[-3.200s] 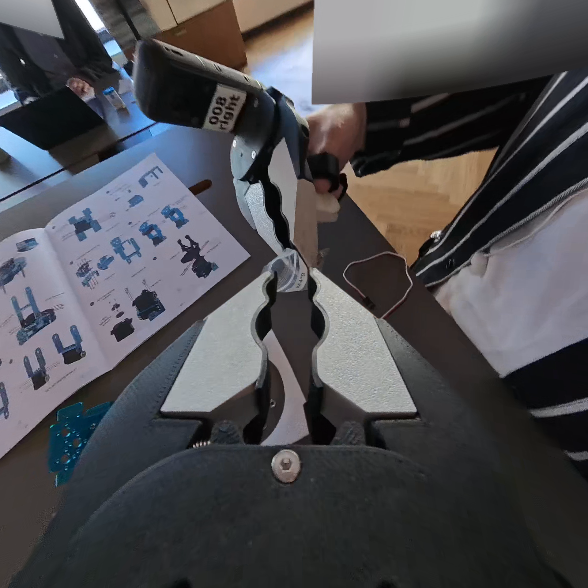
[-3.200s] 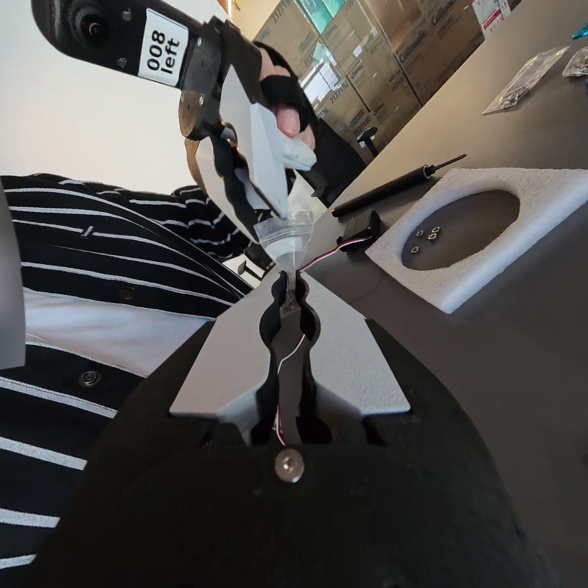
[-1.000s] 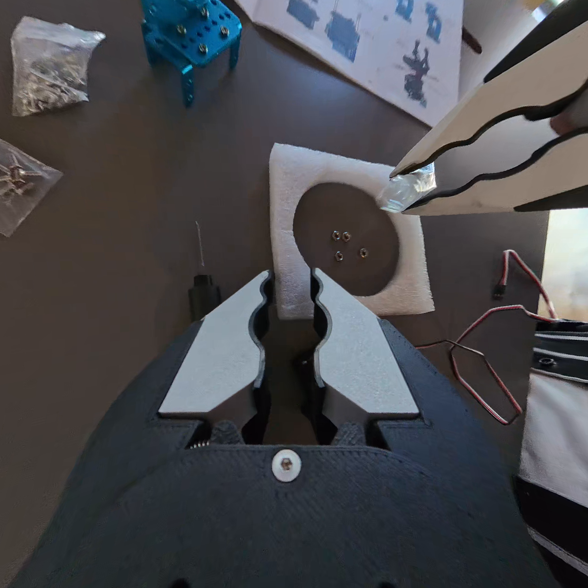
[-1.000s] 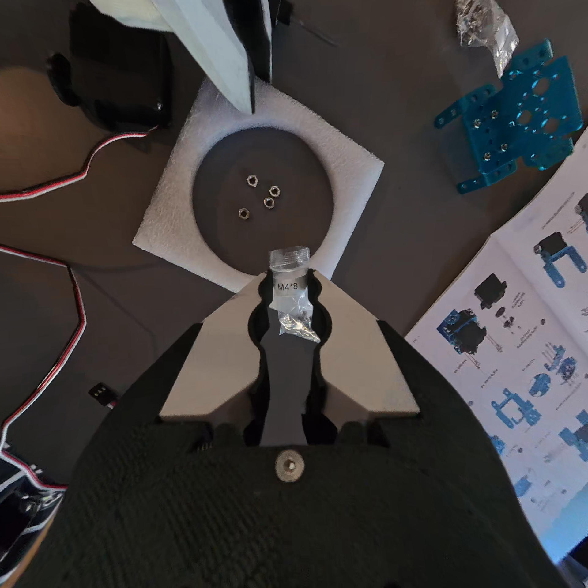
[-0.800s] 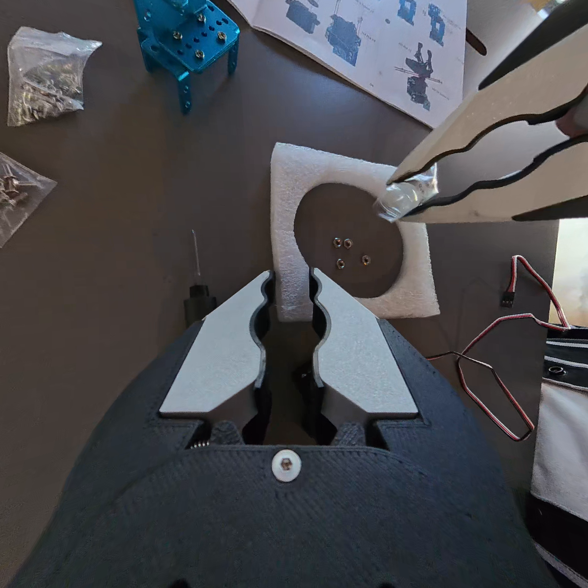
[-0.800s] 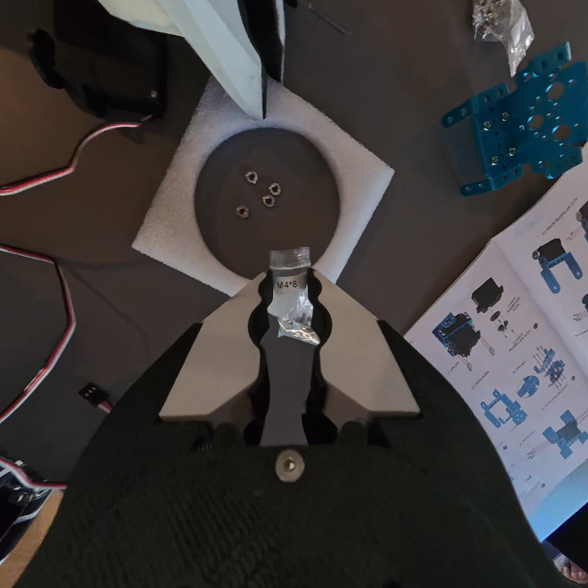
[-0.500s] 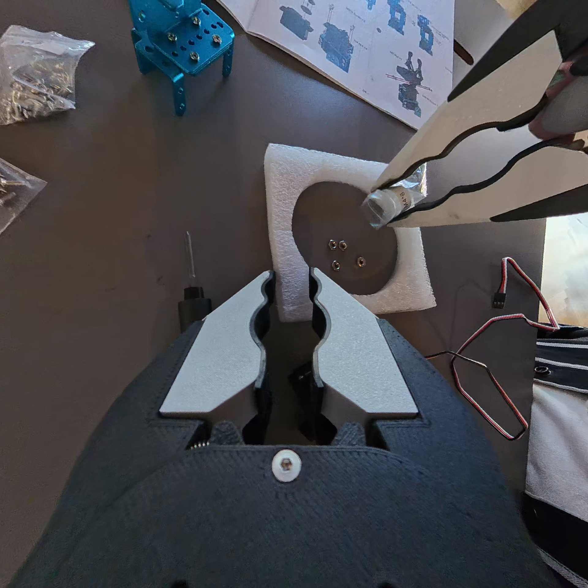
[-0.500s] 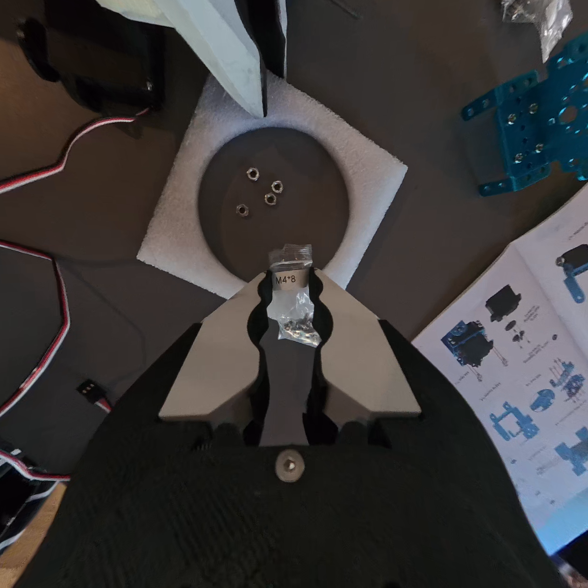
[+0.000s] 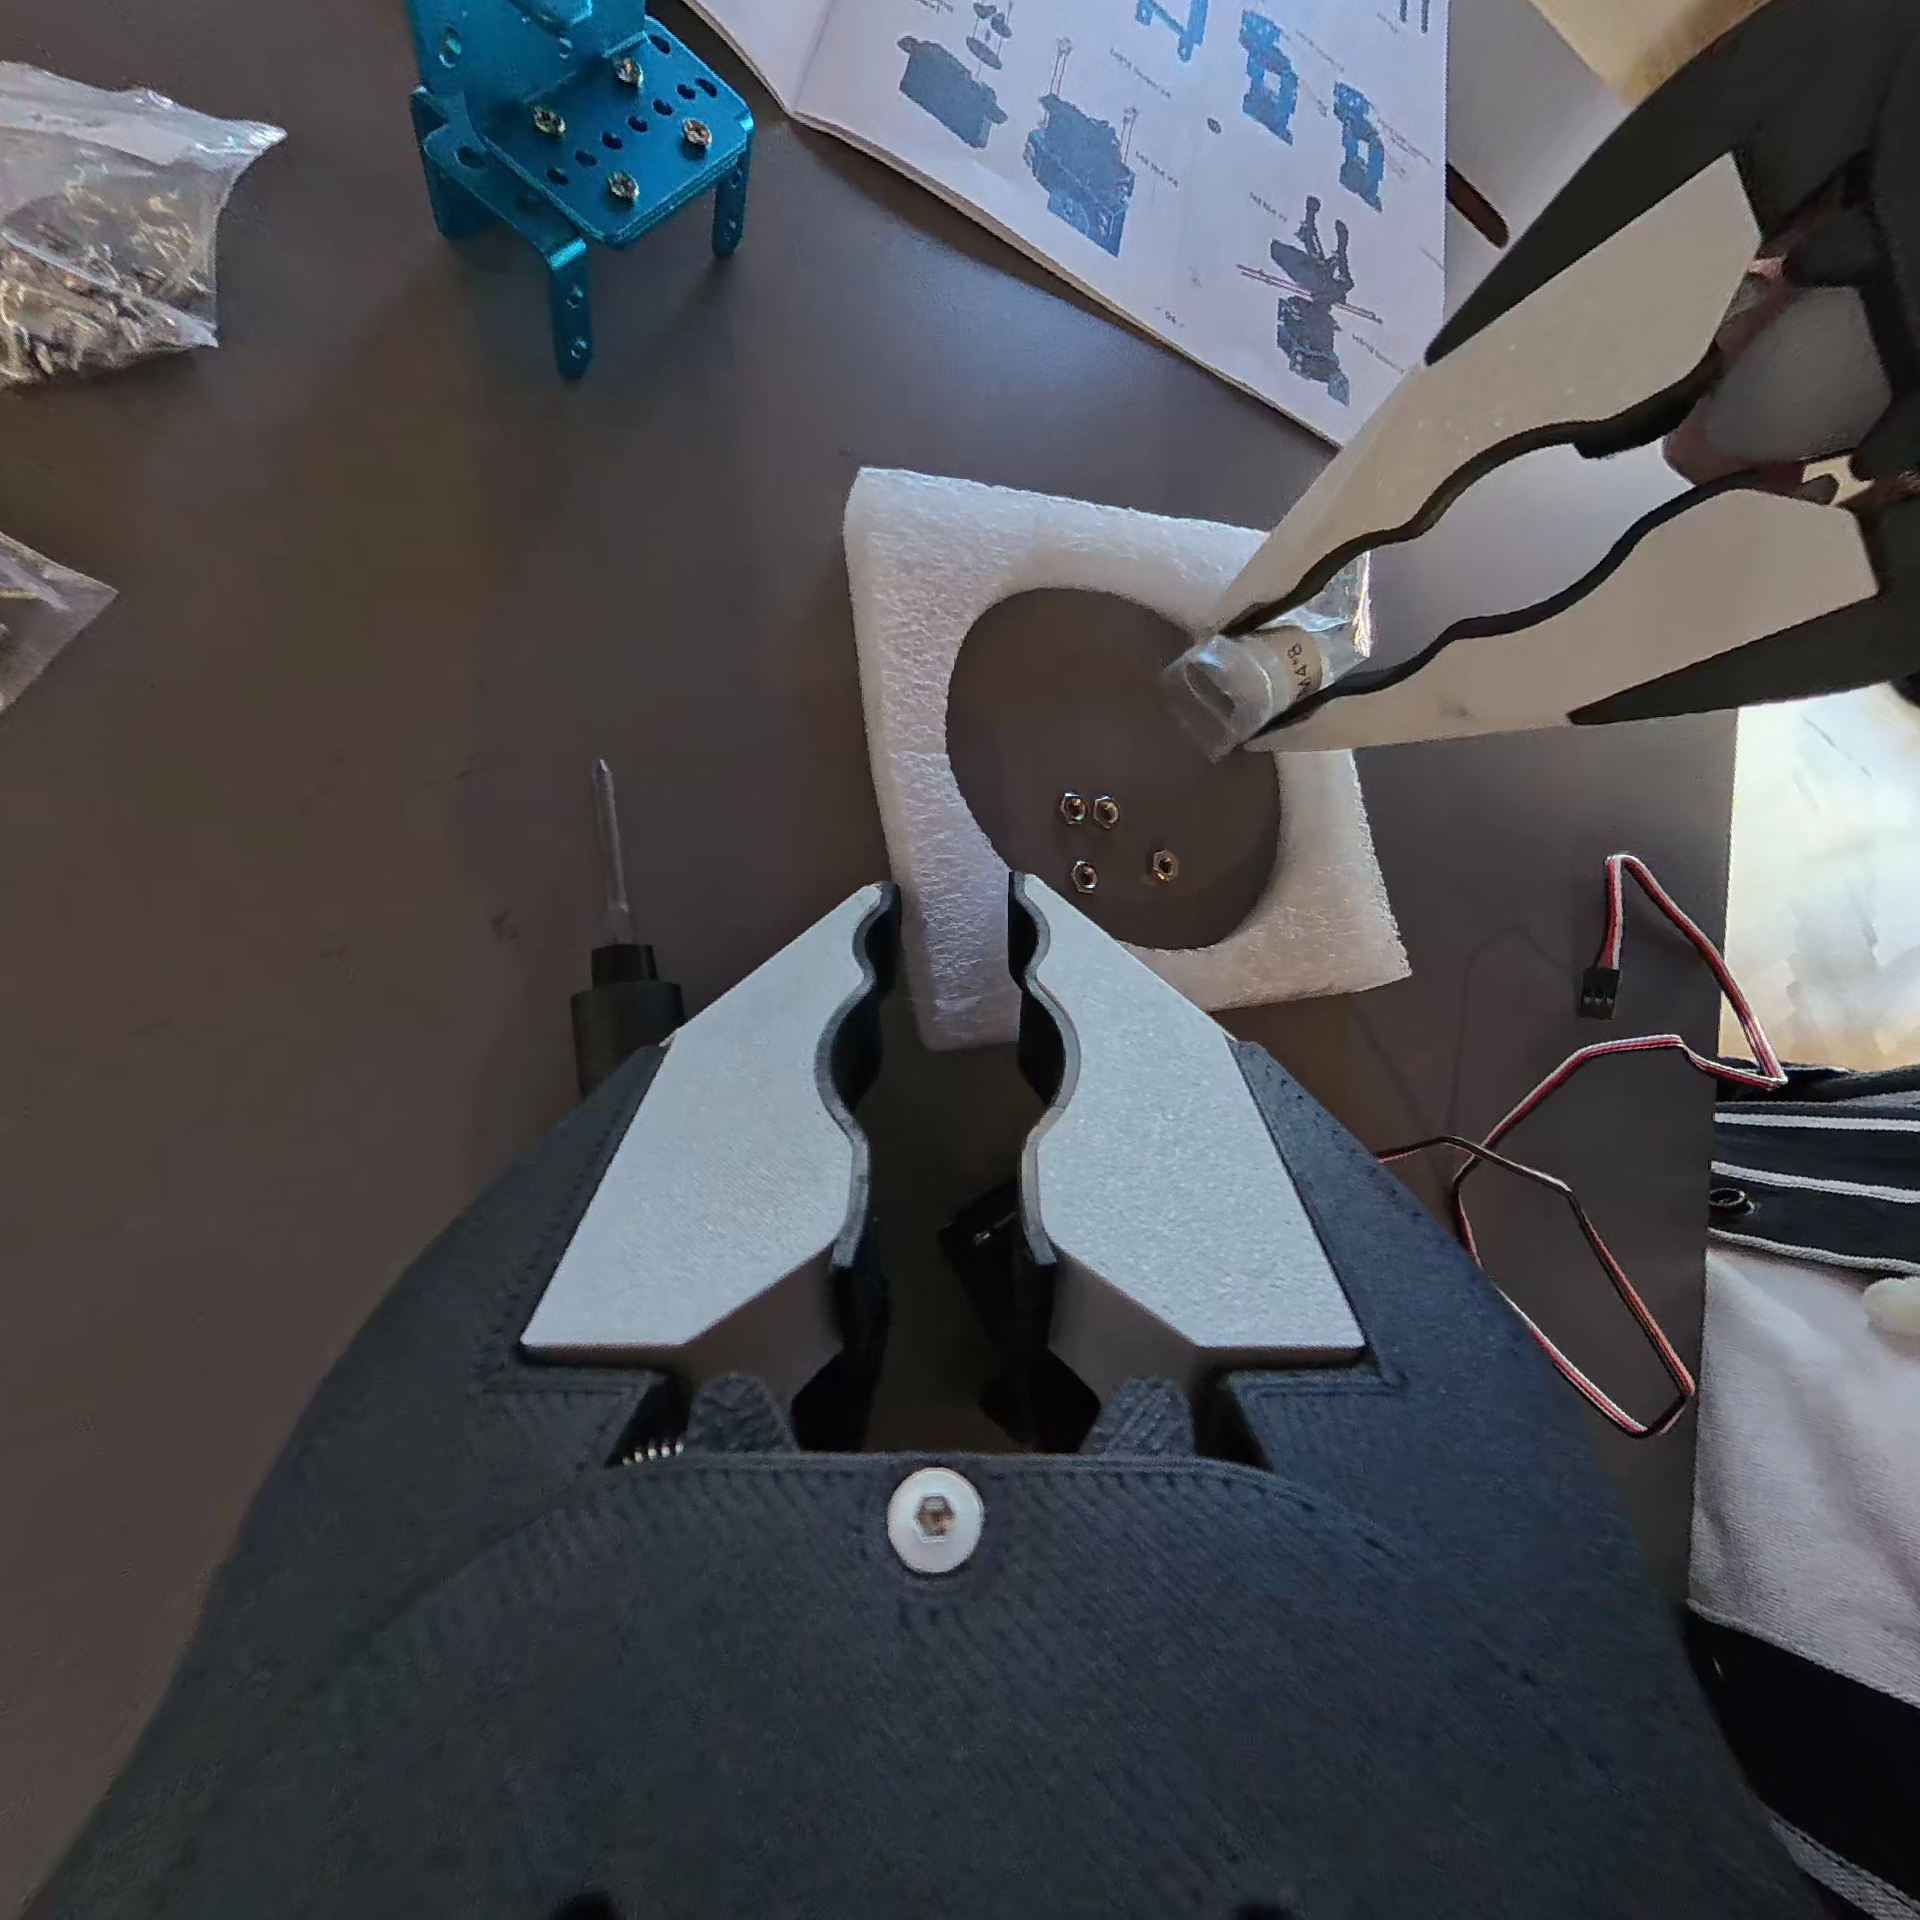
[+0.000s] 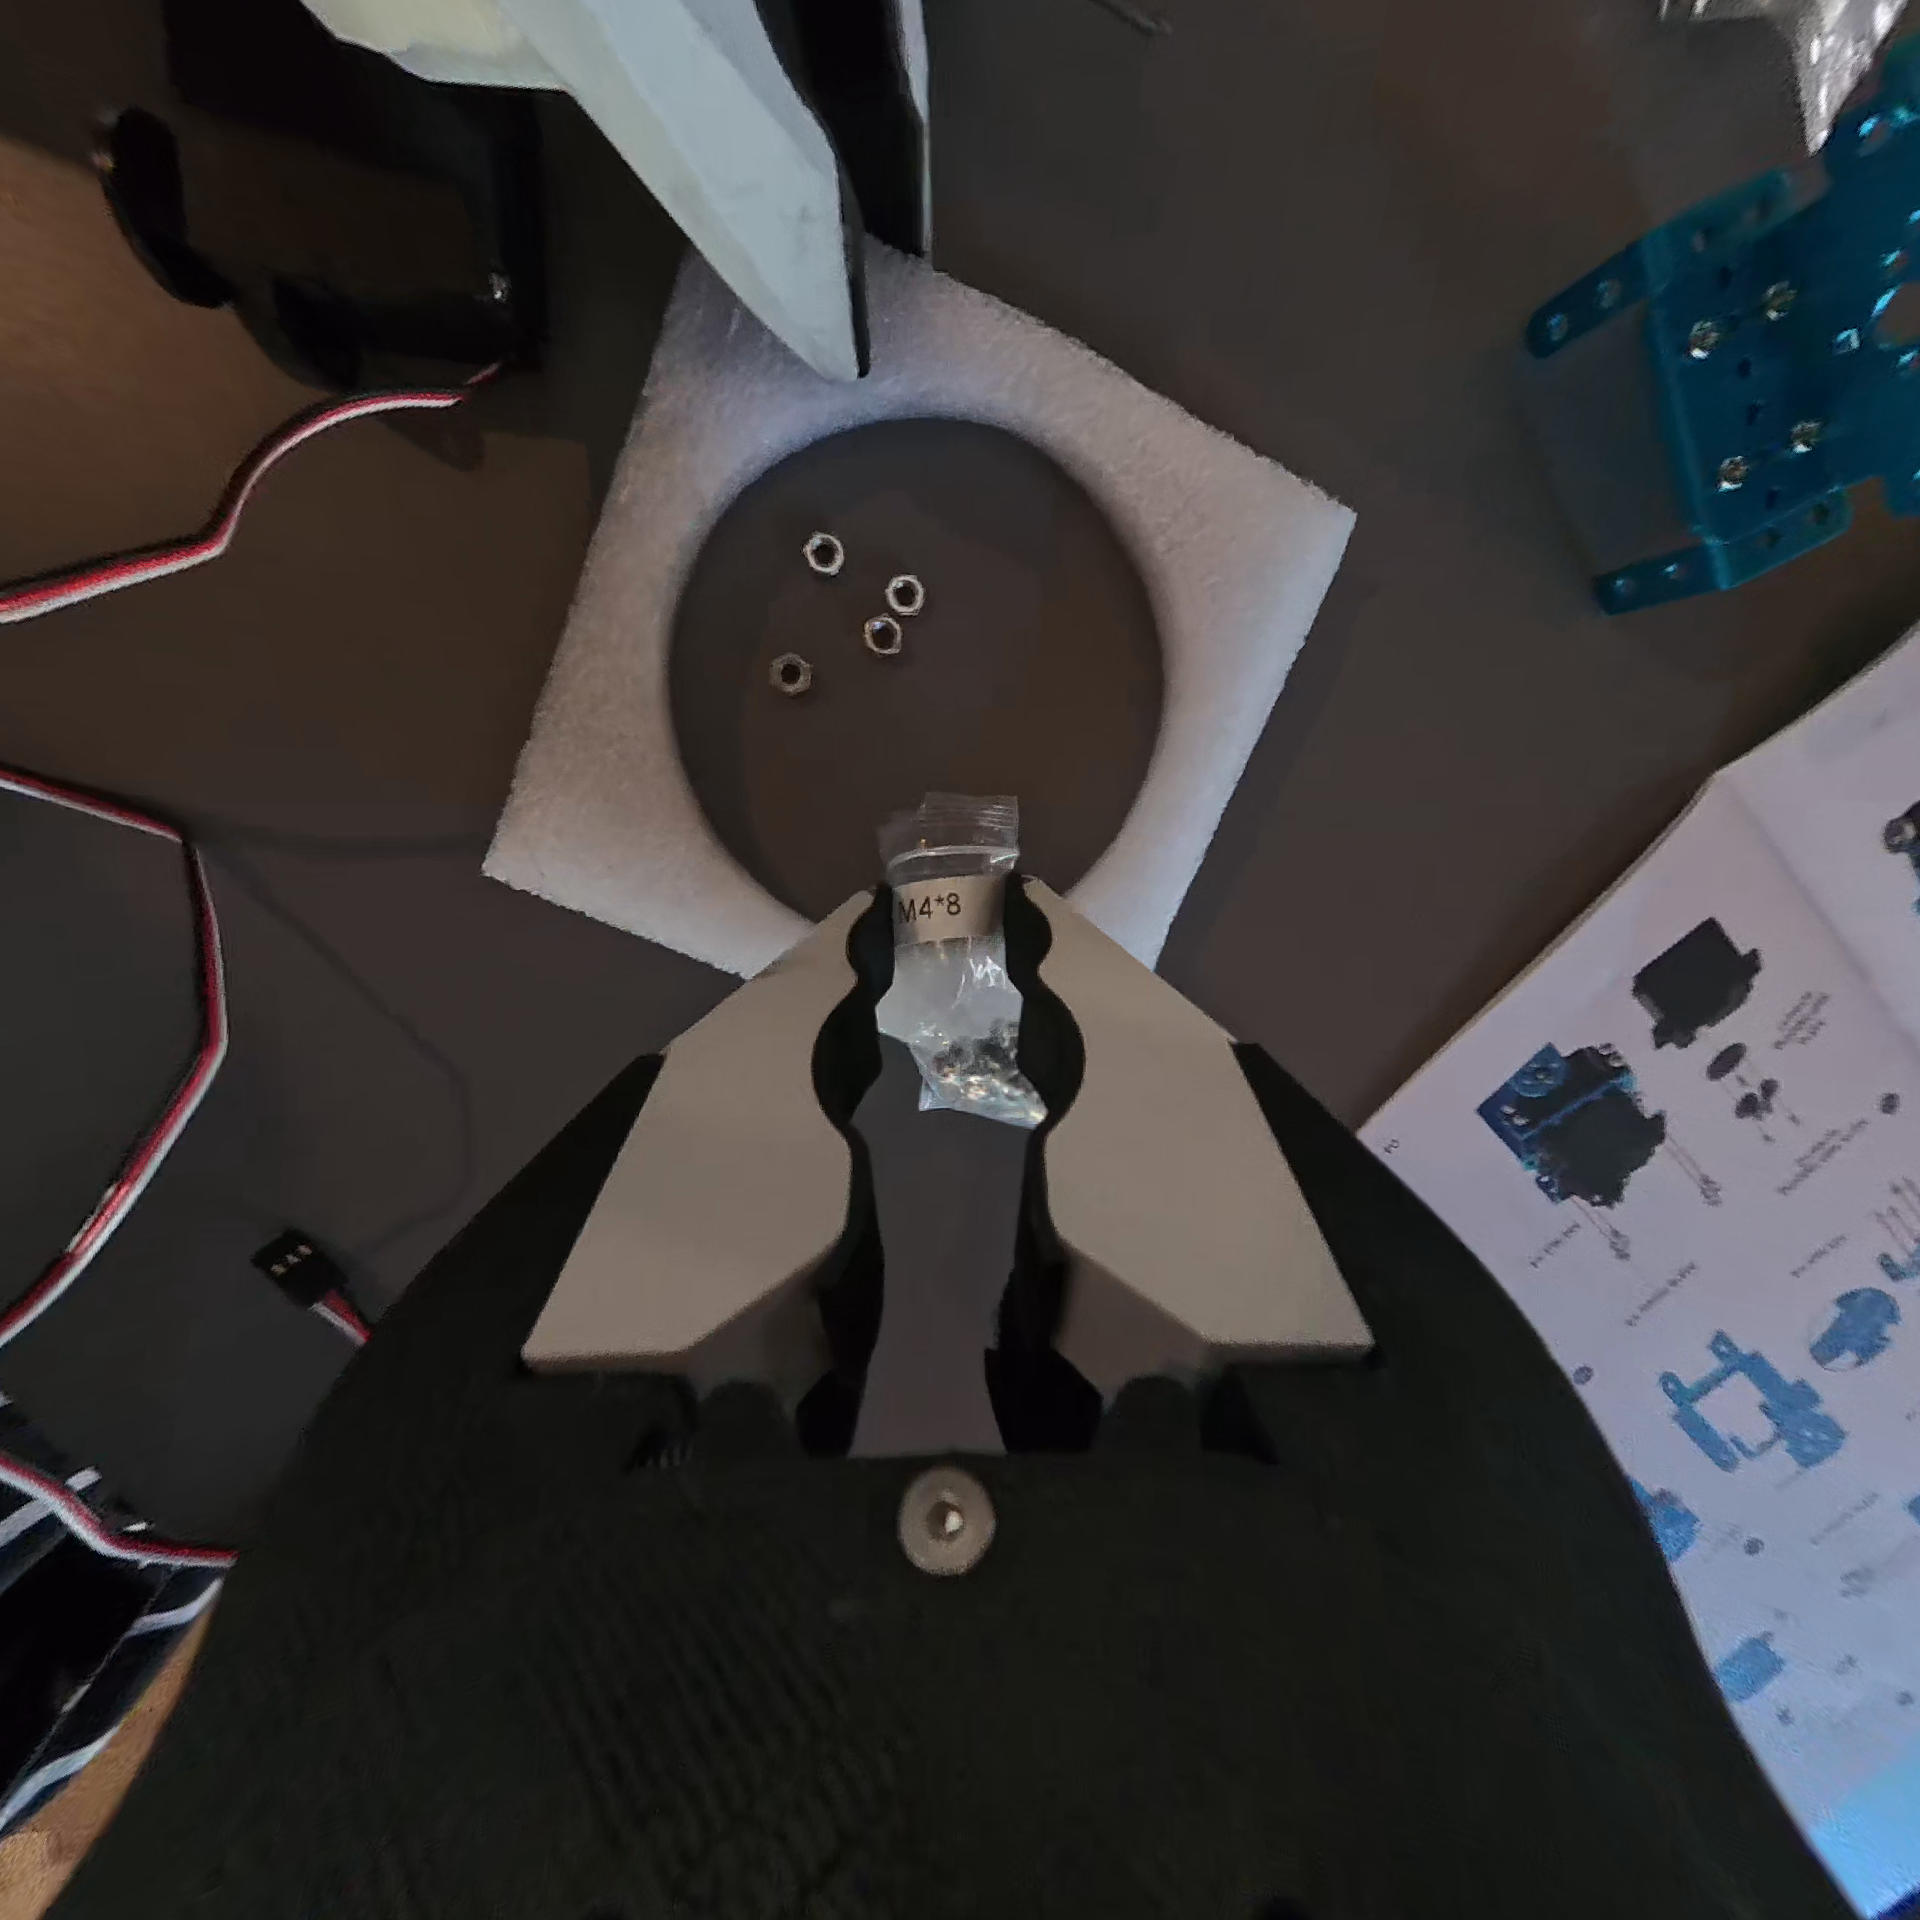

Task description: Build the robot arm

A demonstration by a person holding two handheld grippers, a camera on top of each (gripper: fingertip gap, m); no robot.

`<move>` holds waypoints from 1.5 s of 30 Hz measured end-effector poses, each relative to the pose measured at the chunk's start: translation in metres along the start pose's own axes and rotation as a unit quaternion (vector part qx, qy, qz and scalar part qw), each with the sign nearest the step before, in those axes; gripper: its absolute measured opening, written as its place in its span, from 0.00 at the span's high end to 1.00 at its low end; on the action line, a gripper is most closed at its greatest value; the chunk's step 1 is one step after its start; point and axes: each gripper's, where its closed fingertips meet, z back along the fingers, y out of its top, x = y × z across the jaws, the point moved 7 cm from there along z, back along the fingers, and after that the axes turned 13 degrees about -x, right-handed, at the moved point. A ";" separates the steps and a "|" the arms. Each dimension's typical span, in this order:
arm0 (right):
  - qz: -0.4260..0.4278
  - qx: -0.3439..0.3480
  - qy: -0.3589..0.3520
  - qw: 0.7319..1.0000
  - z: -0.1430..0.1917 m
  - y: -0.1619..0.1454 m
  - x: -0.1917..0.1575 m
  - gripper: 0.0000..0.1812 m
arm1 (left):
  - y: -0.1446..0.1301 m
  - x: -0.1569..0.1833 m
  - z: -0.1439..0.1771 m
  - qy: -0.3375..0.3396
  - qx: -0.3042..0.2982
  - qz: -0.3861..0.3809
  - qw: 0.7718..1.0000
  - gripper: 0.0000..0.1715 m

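My right gripper is shut on a small clear bag of screws with a white label, its open end forward. It hangs over the near rim of a white foam square with a round hole. Several small nuts lie in the hole. In the left wrist view the right gripper holds the bag above the hole's far right side, over the nuts. My left gripper is open and empty, tips just above the foam's near corner. Its fingers show top left in the right wrist view.
A blue metal bracket, an open manual, bags of hardware and a black screwdriver lie on the dark table. A black servo with a red-white-black cable lies near the table edge, by a person's striped garment. The gap from one gripper's tips to the other's is roughly 9 cm.
The left gripper has let go of the bag it held with the right 3.2 s ago. Both now look down at the table. The right gripper has carried the bag over the foam hole.
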 end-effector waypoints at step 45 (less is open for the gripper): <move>0.001 -0.029 0.027 0.999 0.004 -0.003 0.004 0.90 | 0.000 0.002 -0.001 -0.023 0.009 0.003 1.000 0.93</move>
